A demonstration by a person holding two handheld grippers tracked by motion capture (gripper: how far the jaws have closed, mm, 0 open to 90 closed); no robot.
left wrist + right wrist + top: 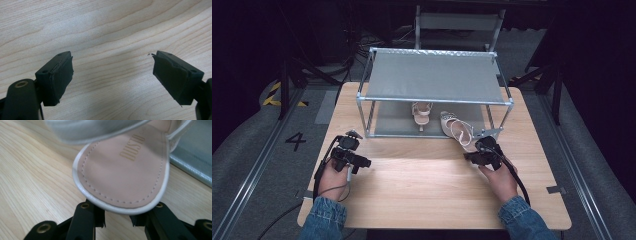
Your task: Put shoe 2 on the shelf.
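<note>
A pale high-heeled sandal [457, 131] lies at the front right of the rack's lower shelf, with its heel end sticking out over the table. My right gripper [477, 149] is at that heel end. In the right gripper view the sandal [125, 170] shows a pink insole with gold lettering. Its white rim lies over the tips of my right gripper [117, 220], whose jaws are drawn in close beneath it. A second sandal [422, 114] stands farther in on the lower shelf. My left gripper [357, 164] rests low over bare wood at the left, open and holding nothing [112, 75].
A two-tier metal rack [437, 77] with grey fabric shelves stands at the back of the wooden table [422, 190]. Its grey lower shelf [195, 157] shows at the right of the right gripper view. Beyond the table are a dark floor, cables and frame legs.
</note>
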